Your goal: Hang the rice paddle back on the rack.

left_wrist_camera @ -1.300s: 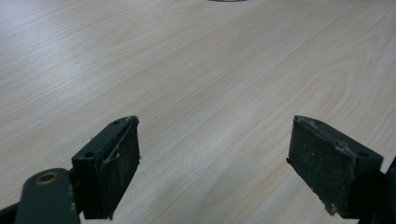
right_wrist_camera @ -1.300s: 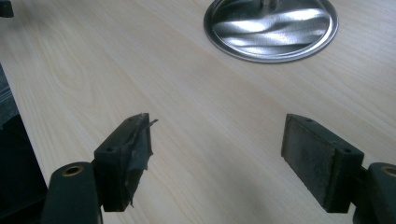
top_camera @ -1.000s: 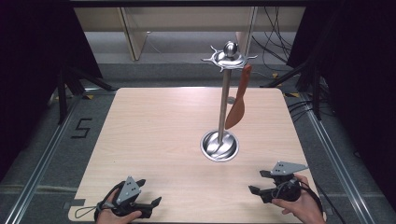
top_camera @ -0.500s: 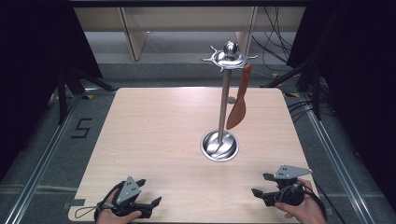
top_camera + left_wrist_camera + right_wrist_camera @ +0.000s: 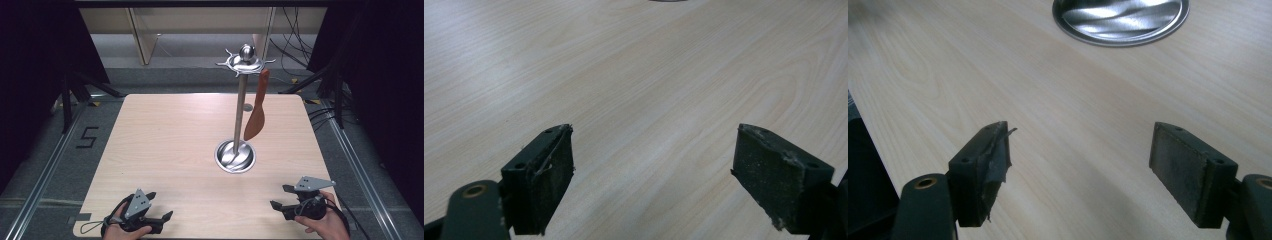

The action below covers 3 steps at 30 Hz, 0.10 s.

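A metal utensil stand [image 5: 241,107] rises from a round shiny base [image 5: 235,156] on the wooden table [image 5: 170,135], right of centre. An orange-brown spatula [image 5: 256,110] hangs from a hook of its crown [image 5: 245,61]. My left gripper [image 5: 160,205] rests at the near left edge in a hand, open, with bare wood between its pads [image 5: 546,172]. My right gripper [image 5: 279,196] sits at the near right, open and pointing left toward the stand. In the right gripper view the gripper [image 5: 1080,145] holds nothing, and the base [image 5: 1120,20] lies ahead.
The table stands on a grey floor marked with a "5" [image 5: 86,137]. Cables [image 5: 320,112] run along the right side. Dark curtains [image 5: 30,75] flank both sides, and a wooden frame [image 5: 142,35] stands behind.
My right gripper has drifted slightly toward the near right edge of the table. The left gripper, stand and spatula have not moved.
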Tool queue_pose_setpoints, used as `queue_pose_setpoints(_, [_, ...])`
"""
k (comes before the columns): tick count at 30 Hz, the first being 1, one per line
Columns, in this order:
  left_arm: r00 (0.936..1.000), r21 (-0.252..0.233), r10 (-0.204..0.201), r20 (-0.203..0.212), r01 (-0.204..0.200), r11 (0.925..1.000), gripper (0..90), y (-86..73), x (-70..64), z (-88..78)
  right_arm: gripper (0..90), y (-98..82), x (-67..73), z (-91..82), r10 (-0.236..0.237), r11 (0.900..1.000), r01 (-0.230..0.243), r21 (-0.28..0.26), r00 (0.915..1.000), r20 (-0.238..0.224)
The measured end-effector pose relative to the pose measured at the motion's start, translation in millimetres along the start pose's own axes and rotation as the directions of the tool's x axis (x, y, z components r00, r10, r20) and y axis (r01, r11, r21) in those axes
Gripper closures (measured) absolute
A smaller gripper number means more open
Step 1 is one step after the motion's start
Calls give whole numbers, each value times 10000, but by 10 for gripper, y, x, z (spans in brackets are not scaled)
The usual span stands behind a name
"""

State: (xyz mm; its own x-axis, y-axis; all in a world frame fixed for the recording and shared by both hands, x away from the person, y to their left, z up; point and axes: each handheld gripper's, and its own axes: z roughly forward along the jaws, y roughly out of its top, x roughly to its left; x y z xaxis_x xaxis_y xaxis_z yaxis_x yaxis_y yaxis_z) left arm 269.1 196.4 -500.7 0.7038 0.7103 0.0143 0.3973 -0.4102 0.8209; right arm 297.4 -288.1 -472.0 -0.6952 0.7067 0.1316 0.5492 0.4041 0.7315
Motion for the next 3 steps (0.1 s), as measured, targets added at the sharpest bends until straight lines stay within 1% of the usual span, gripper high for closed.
queue_pose_setpoints(1, [10000, -69, -81, 14, 81, 9999, 159, -1, -7, 4, 254, 6, -14, -8, -177, 9998, 177, -71, 9998, -23])
queue_pose_setpoints(2, [9999, -115, -143, 19, 143, 9998, 159, -1, -11, 5, 255, 5, -13, -8, -104, 9999, 104, -135, 9999, -20])
queue_pose_setpoints(3, [9998, -127, -173, 8, 173, 9998, 159, 1, -11, 4, 255, 10, -43, -12, -270, 9993, 273, -239, 9995, 135])
